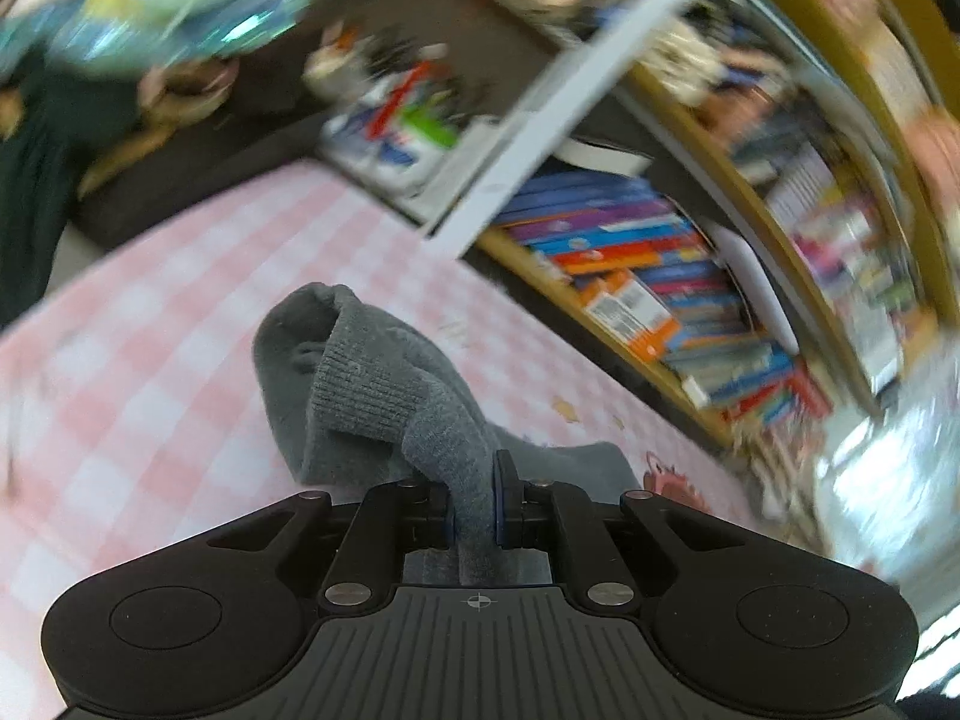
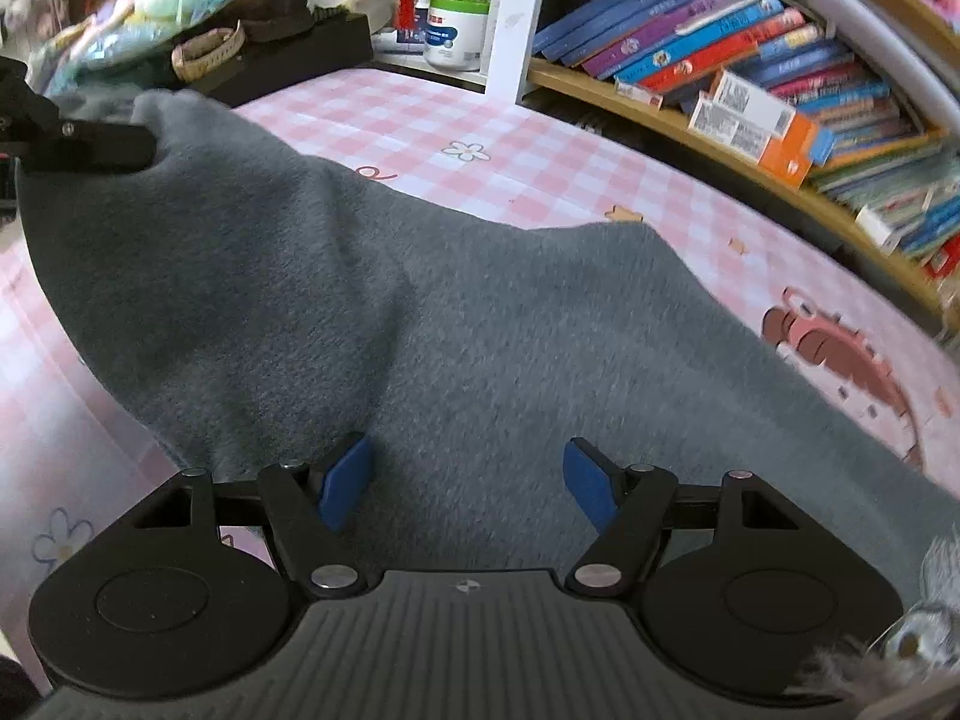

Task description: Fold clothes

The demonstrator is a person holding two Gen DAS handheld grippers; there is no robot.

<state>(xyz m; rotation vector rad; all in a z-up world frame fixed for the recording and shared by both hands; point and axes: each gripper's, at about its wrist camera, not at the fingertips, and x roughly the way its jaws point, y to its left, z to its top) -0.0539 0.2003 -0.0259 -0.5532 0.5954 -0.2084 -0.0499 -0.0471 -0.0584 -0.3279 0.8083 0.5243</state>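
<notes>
A grey knitted garment [image 1: 360, 396] lies on a pink checked cloth [image 1: 150, 330]. My left gripper [image 1: 474, 480] is shut on a fold of it, and the ribbed edge drapes over the fingers and stands up in front. In the right wrist view the same garment [image 2: 480, 330] spreads wide across the cloth, with one corner lifted at the far left by the left gripper [image 2: 147, 147]. My right gripper [image 2: 468, 480] is open just over the garment's near part. Nothing is pinched between its blue pads [image 2: 345, 480].
A wooden bookshelf [image 2: 660, 114] packed with leaning books runs along the right. A white post [image 2: 510, 18], a pot of pens [image 2: 456, 24], a small basket [image 2: 207, 51] and bagged items crowd the far edge. The left wrist view is blurred. Something furry shows at lower right [image 2: 924, 618].
</notes>
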